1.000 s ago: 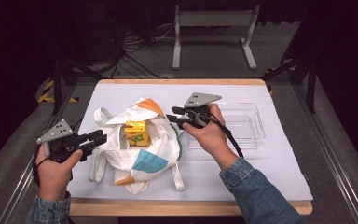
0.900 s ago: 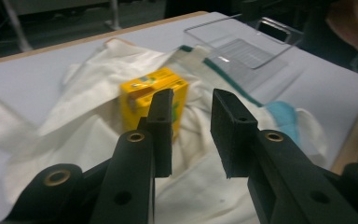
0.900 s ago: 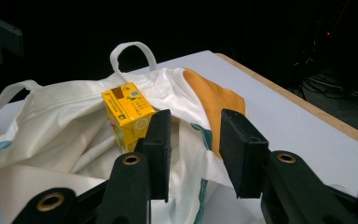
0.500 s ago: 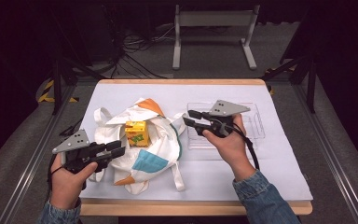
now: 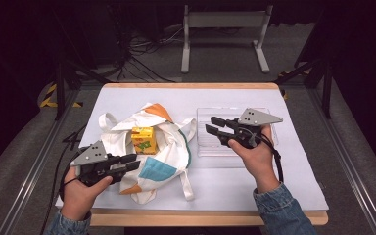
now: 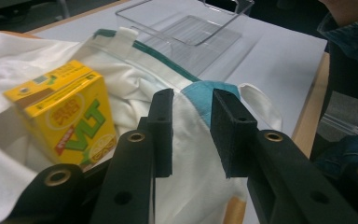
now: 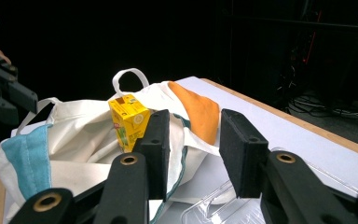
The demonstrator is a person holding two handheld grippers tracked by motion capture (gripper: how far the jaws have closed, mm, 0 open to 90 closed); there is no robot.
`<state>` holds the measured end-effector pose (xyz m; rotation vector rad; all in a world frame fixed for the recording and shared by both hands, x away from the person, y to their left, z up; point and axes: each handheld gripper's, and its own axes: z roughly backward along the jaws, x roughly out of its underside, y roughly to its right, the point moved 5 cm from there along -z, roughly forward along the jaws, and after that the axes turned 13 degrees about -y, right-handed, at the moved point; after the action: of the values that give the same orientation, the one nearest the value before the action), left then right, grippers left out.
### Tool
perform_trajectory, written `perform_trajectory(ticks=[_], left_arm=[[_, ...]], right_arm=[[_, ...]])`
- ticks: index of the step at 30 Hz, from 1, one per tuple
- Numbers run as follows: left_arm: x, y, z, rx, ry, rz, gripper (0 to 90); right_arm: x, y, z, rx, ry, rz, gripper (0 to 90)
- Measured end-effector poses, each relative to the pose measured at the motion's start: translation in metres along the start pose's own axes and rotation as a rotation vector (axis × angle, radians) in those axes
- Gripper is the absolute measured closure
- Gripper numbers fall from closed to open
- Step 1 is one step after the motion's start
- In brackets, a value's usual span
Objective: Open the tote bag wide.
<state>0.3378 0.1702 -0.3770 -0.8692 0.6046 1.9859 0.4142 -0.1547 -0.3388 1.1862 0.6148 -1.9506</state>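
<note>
Since the earlier frames the right hand-held gripper [image 5: 216, 128] has drawn back from the bag to the right of centre, over the clear plastic tray [image 5: 205, 147], and the left hand-held gripper [image 5: 129, 163] has moved to the bag's lower left edge. The yellow lemon-tea carton [image 5: 143, 140] stands upright in the open white cloth bag [image 5: 164, 156] at centre left on the desk [image 5: 293, 161]. Both grippers are partly open and empty; the left jaws have just closed slightly, probably to pinch the cloth.
</note>
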Motion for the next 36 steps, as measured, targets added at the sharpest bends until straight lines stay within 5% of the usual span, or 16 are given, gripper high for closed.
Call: perform_trajectory(ticks=[7, 12, 25, 36], left_arm=[[0.000, 0.007, -0.013, 0.019, -0.009, -0.012, 76.1], [0.005, 0.007, -0.024, -0.025, -0.056, 0.004, 75.5], [0.033, -0.011, -0.064, -0.019, -0.205, 0.063, 82.1], [0.046, -0.011, -0.087, -0.014, -0.340, 0.033, 81.7]], right_arm=[[0.001, 0.002, 0.005, -0.001, 0.014, -0.013, 63.7], [0.000, -0.001, 0.006, -0.007, 0.023, -0.013, 61.8], [0.000, -0.005, 0.003, -0.020, 0.017, -0.003, 60.9], [-0.001, -0.010, 0.002, -0.034, 0.023, -0.002, 59.4]])
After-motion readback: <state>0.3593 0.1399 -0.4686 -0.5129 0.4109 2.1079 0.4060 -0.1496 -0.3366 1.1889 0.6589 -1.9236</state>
